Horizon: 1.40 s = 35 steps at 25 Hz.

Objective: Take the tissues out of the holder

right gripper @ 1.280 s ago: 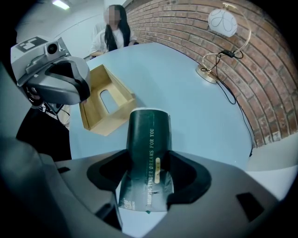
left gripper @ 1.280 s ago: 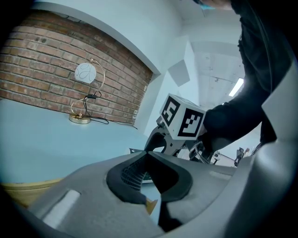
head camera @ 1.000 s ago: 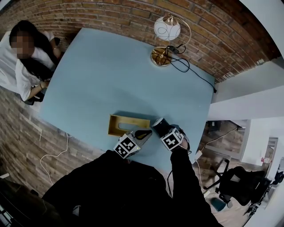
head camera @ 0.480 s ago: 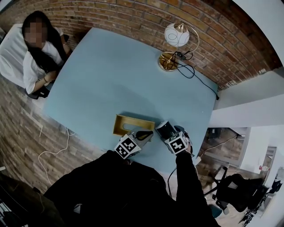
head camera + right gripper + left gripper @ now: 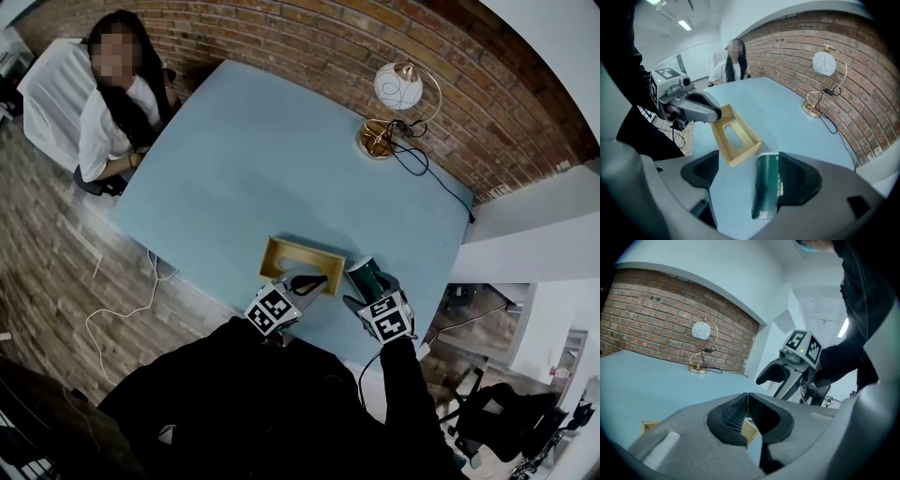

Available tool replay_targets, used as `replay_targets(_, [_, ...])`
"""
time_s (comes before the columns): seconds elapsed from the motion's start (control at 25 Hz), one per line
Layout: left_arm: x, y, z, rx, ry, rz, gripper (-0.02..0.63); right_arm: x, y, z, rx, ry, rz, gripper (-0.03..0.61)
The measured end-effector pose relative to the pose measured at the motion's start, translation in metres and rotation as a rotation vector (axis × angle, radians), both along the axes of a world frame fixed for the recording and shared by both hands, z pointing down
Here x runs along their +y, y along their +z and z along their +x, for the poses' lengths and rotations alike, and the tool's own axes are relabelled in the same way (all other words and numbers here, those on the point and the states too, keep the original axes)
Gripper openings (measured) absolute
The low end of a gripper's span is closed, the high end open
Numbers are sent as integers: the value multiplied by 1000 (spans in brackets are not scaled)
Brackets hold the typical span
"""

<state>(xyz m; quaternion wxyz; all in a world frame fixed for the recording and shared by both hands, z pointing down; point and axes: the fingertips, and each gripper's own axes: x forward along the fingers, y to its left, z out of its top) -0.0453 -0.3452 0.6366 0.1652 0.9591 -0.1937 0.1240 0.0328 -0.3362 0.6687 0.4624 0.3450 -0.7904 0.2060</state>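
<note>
The wooden tissue holder (image 5: 281,251) lies on the blue table, hollow side up and empty, its oval slot showing in the right gripper view (image 5: 740,158). A green tissue pack (image 5: 364,276) lies on the table just right of it. My right gripper (image 5: 364,292) hovers over the pack (image 5: 766,185). Its jaws have just been opening and stand wide apart (image 5: 747,173), the pack below them, close to the right jaw and free of the pads. My left gripper (image 5: 317,280) is shut, empty, its tip (image 5: 716,115) over the holder's near end.
A gold lamp with a white globe (image 5: 398,103) stands at the table's far right, its black cable (image 5: 431,173) trailing off the edge. A person (image 5: 117,103) sits at the far left corner. The table's near edge (image 5: 234,305) is right below my grippers.
My right gripper has opened and lifted off the green pack, which now lies in plain sight on the table. The left gripper has shifted slightly by the holder.
</note>
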Motion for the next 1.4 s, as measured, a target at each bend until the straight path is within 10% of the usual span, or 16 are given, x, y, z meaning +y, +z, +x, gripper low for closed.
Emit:
replay_targets(0.76, [45, -119, -76, 108, -72, 65, 11, 37, -146, -101, -624, 51, 330, 379])
replay_targets(1.4, [69, -190, -79, 175, -57, 159, 11, 67, -225, -120, -858, -30, 511, 5])
